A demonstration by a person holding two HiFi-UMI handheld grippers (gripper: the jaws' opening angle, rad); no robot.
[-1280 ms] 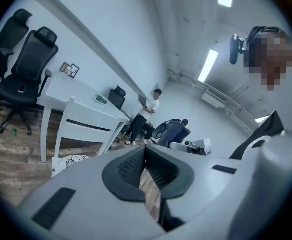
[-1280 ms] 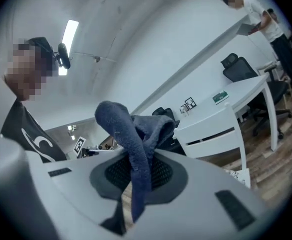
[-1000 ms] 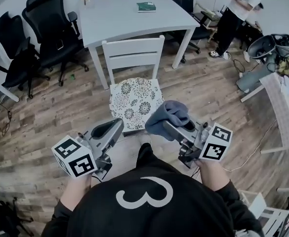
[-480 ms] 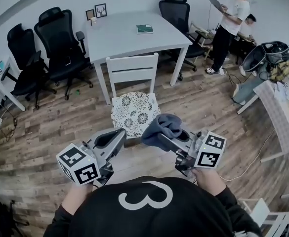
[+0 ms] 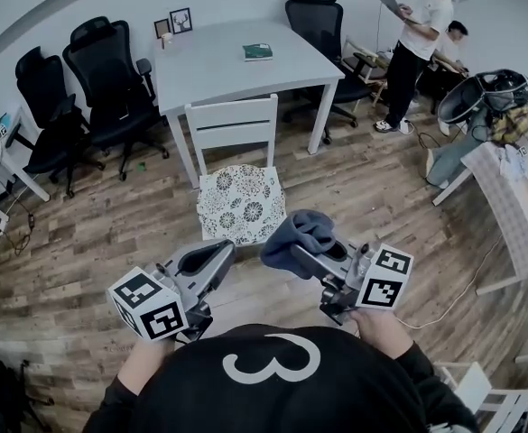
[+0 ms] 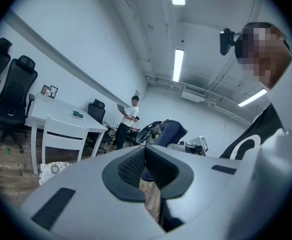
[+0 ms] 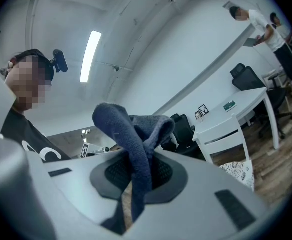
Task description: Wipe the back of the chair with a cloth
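Head view: right gripper (image 5: 310,253) tight on cloth (image 5: 298,227), left gripper (image 5: 211,258) closed, empty, chair (image 5: 235,124) apart across floor (image 5: 372,188).

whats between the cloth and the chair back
The floral seat cushion, as the head view shows: the cloth is on its near side and the chair back on its far side.

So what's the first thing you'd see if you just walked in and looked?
Probably the bunched blue cloth, pinched in the right gripper just in front of the person. Next, the white chair with its flowery cushion, standing straight ahead in front of the white table. The left gripper is shut with nothing in it.
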